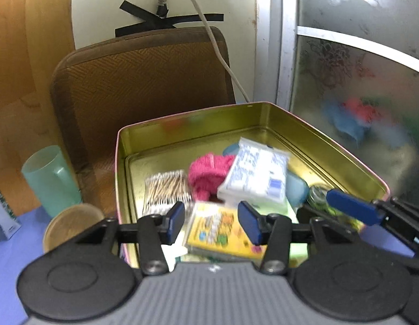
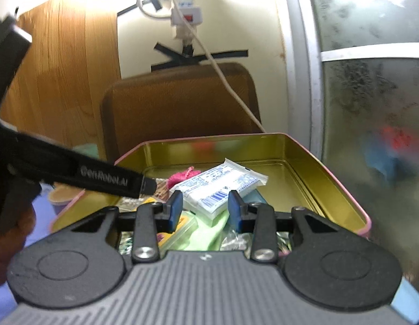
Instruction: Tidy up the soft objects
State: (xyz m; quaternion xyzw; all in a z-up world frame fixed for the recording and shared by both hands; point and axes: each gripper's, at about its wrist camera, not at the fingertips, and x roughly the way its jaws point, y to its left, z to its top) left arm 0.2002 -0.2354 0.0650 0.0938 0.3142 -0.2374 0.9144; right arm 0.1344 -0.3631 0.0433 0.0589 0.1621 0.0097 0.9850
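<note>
From the left wrist, our left gripper hangs over the near end of the gold tin, its jaws apart with nothing between them. Inside lie a pink knit piece, a tissue pack tilted on top, cotton swabs and a yellow packet.

From the right wrist, our right gripper is partly open and empty, just short of the tissue pack. We should likely settle that pack flat, moving slowly and keeping both tools apart.

Blurred tissue pack print
</note>
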